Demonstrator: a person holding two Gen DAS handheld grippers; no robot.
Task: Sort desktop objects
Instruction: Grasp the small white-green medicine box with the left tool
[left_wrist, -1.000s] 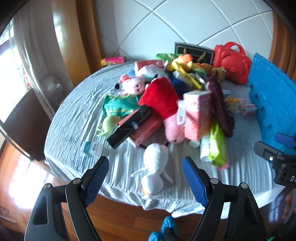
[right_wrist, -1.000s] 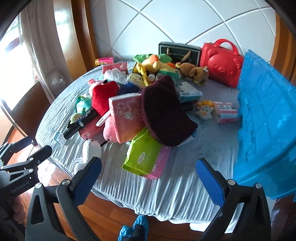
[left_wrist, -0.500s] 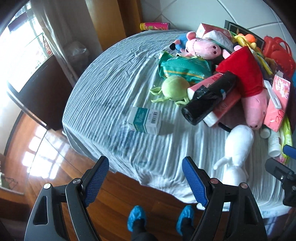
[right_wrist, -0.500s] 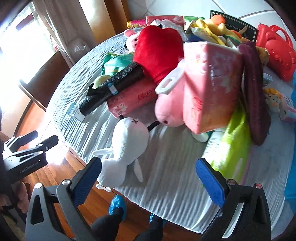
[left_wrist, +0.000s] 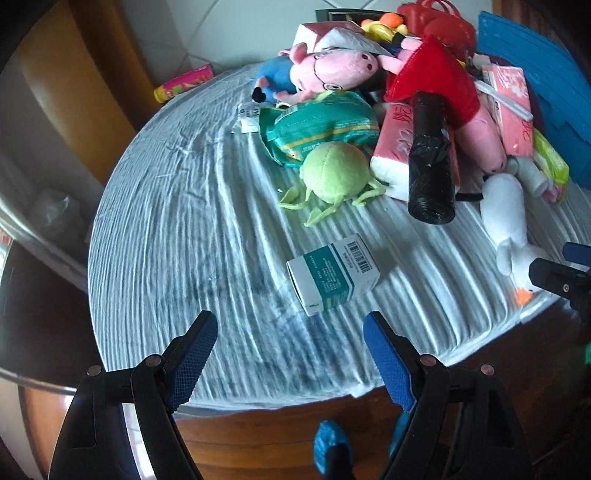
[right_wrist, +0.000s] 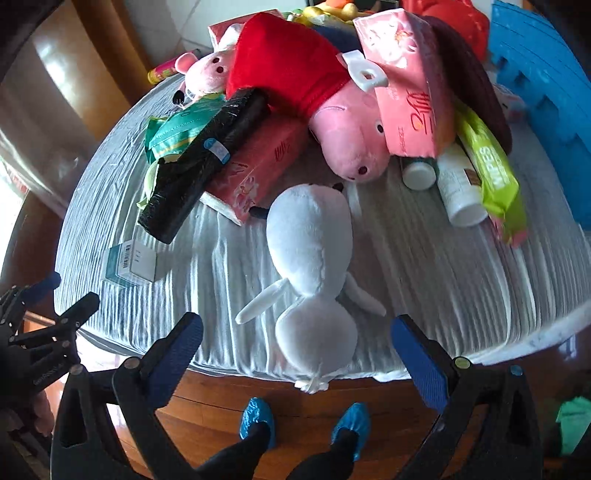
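In the left wrist view, the left gripper (left_wrist: 290, 349) is seen with its jaws spread and nothing between them, above the near edge of the cloth-covered desk (left_wrist: 177, 229). A small teal-and-white box (left_wrist: 334, 275) lies just beyond the jaws, apart from the heap of toys and packets; a green plush (left_wrist: 332, 173) lies further back.

In the right wrist view, the right gripper (right_wrist: 297, 349) is held with its jaws spread around empty air, above a white plush toy (right_wrist: 312, 266) lying at the desk's near edge. A pink pig plush (right_wrist: 332, 122) lies behind it.
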